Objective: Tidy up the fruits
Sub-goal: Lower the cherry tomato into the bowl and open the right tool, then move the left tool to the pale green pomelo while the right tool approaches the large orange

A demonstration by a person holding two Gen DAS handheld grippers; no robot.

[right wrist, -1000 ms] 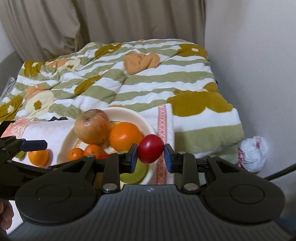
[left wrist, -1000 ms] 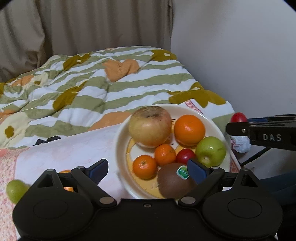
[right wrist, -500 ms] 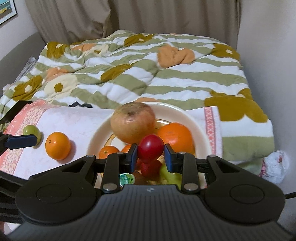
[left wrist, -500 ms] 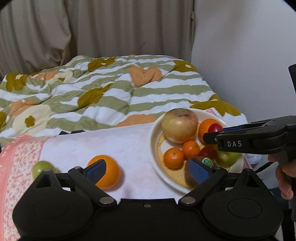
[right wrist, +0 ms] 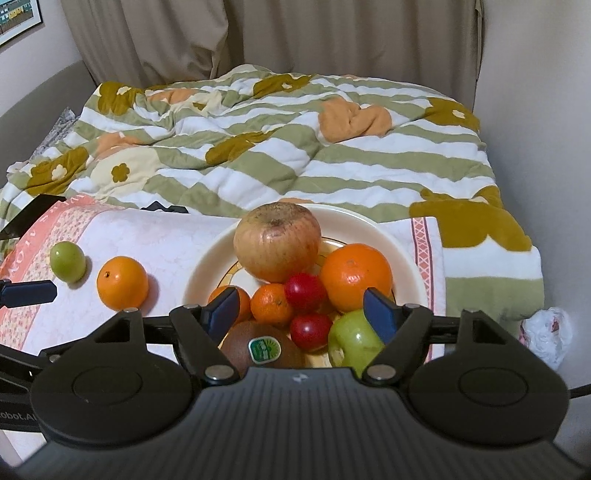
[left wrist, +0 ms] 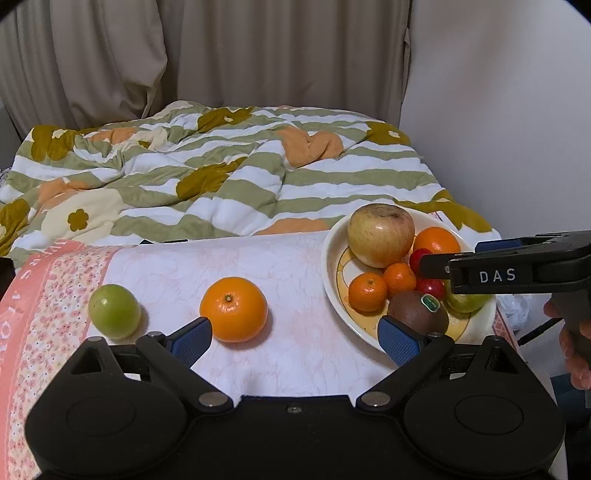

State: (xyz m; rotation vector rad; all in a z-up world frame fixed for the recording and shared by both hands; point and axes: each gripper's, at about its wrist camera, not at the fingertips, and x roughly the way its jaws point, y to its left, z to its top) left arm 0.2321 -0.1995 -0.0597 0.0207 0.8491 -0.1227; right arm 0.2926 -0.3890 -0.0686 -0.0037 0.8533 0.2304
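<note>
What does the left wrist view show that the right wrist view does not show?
Only the left wrist view shows the person's hand and the open left claw.

Only the right wrist view shows a framed picture on the wall and the whole green apple inside the open right claw.

Both show the plate of fruit, and the loose orange and small green fruit on the cloth.

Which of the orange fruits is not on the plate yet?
The large orange on the cloth, beside the green fruit; the other three sit on the plate.
</note>
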